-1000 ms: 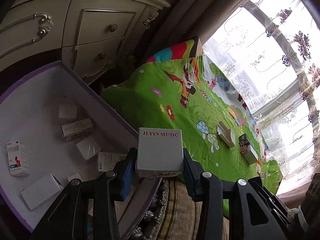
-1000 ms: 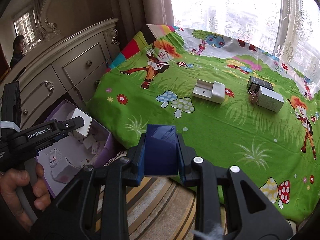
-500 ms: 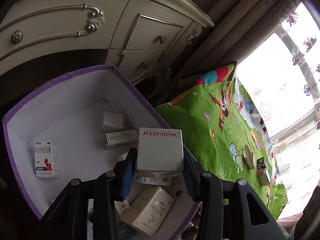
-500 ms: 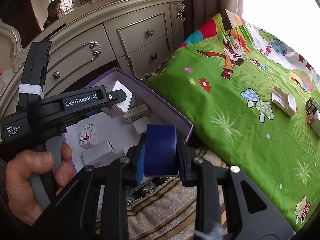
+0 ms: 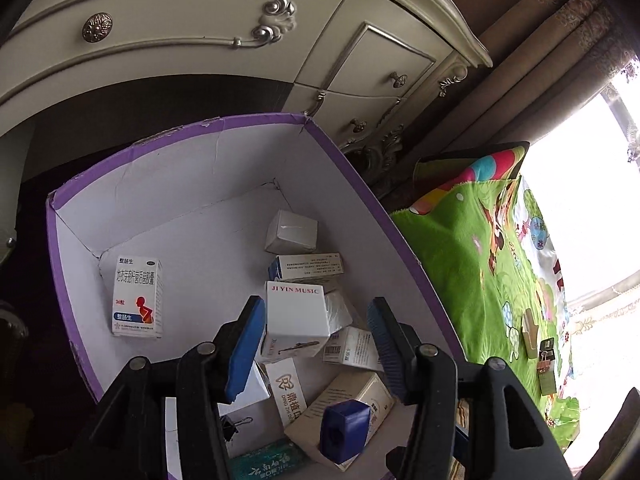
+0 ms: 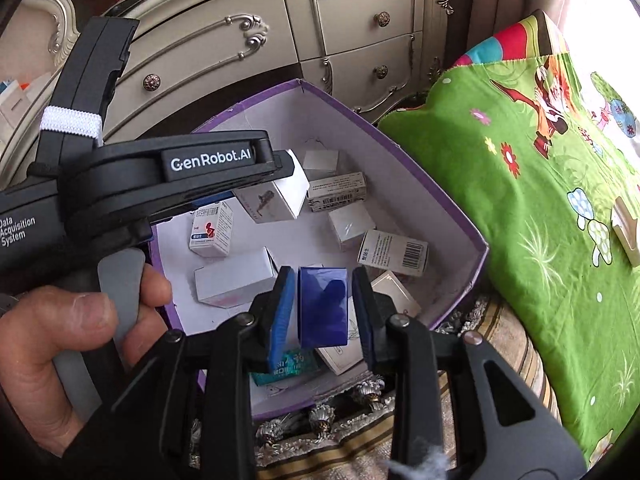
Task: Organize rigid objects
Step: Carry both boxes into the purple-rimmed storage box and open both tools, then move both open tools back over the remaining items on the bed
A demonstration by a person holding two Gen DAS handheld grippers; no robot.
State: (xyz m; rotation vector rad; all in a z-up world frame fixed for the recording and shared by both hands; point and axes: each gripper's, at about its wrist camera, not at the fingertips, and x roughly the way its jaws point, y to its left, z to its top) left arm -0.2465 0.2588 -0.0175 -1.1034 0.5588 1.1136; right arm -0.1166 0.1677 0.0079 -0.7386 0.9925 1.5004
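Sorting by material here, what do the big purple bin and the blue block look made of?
Purple bin: seemingly cardboard, matte white inside, with creased walls and a frayed rim. Blue block: probably hard plastic, glossy, showing reflections.

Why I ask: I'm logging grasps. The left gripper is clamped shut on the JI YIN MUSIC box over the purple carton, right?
Not quite. The left gripper is open: the left wrist view shows its fingers spread, one well clear of the JI YIN MUSIC box. The box is indeed over the purple carton.
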